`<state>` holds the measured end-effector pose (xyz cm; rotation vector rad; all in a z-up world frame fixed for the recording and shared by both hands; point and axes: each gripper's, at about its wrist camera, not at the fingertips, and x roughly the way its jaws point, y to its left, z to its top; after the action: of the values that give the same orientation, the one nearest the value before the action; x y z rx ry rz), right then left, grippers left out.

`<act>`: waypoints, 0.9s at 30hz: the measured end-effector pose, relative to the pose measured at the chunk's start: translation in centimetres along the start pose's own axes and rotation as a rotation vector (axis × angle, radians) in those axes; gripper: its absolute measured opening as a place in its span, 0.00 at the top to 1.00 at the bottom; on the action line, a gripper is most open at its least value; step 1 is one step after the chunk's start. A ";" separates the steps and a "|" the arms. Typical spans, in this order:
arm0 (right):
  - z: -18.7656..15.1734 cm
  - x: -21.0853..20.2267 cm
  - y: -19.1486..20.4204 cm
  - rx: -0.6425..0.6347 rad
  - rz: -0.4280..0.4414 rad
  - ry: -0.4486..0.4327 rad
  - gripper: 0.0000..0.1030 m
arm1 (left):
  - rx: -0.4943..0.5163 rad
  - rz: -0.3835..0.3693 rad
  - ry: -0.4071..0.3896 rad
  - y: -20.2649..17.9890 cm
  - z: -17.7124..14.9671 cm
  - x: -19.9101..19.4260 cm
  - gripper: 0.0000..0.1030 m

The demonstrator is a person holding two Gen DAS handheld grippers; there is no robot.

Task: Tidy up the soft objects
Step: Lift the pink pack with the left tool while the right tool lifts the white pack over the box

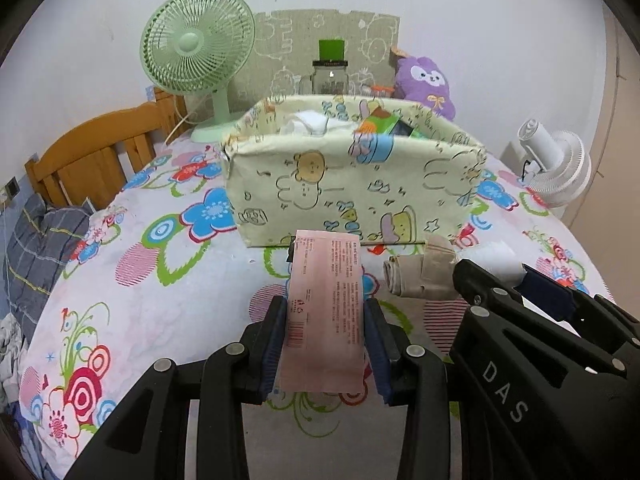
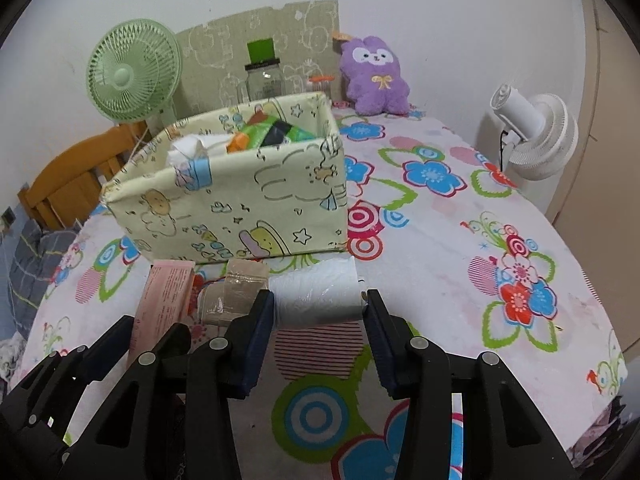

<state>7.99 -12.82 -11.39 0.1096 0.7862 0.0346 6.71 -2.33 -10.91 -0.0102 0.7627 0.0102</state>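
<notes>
My left gripper [image 1: 325, 308] is shut on a pink soft pack [image 1: 326, 308] with printed text, held above the flowered bedsheet, in front of the cream cartoon fabric box [image 1: 340, 188]. My right gripper [image 2: 320, 308] grips a white plastic-wrapped roll [image 2: 316, 296] between its pads. A beige roll [image 2: 230, 294] bound with clear tape lies between the two grippers; it also shows in the left wrist view [image 1: 416, 276]. The fabric box [image 2: 240, 196] holds white cloth [image 2: 188, 150] and a green and orange packet [image 2: 272, 132].
A green desk fan [image 1: 196, 48] stands back left, a white fan [image 2: 532, 136] at the right edge. A purple plush [image 2: 376, 76], a glass jar [image 2: 264, 80] and a cardboard sheet [image 2: 256, 40] stand against the wall. Wooden headboard [image 1: 92, 152] at the left.
</notes>
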 end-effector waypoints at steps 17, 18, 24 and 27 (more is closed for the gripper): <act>0.6 -5.5 0.1 0.008 0.015 -0.101 0.52 | -0.001 -0.014 -0.095 0.1 0.8 -4.9 0.62; 0.7 -5.8 0.1 0.009 0.017 -0.107 0.52 | -0.002 -0.013 -0.101 0.1 0.9 -5.2 0.62; 1.1 -7.8 0.5 0.008 0.028 -0.140 0.52 | -0.006 -0.010 -0.138 0.4 1.5 -7.0 0.62; 1.4 -8.7 0.6 0.004 0.032 -0.157 0.52 | -0.008 -0.010 -0.155 0.4 1.7 -7.8 0.62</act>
<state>2.83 -12.99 -4.19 0.1270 0.6273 0.0539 2.24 -1.92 -4.24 -0.0204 0.6077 0.0047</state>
